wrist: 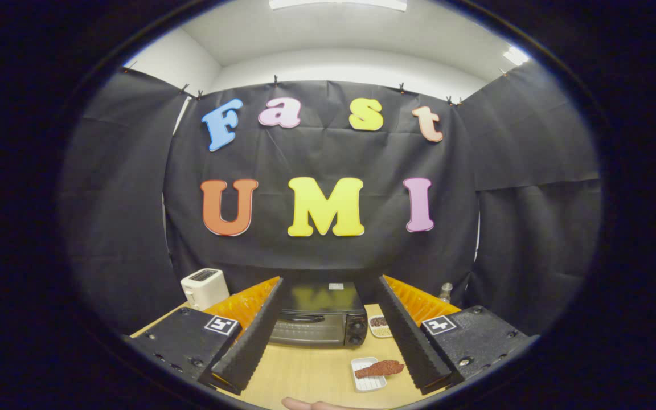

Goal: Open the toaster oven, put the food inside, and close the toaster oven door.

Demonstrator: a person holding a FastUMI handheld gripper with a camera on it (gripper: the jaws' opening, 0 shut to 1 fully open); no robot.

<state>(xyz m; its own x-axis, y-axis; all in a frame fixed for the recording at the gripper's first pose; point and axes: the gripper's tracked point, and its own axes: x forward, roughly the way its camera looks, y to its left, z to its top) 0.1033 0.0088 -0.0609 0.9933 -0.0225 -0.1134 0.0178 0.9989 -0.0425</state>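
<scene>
Toaster oven [319,323] sits door-closed beyond the gripper's [331,285] wide-open, empty jaws, food [379,368] on a tray [367,383] nearer.

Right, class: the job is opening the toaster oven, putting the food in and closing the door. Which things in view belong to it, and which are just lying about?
Belongs to the job:
- toaster oven, door shut, beyond the tongs
- food on a small white tray, between the fingers
- tongs, open, holding nothing

Just lying about:
- white toaster
- small dish beside the oven
- bottle
</scene>
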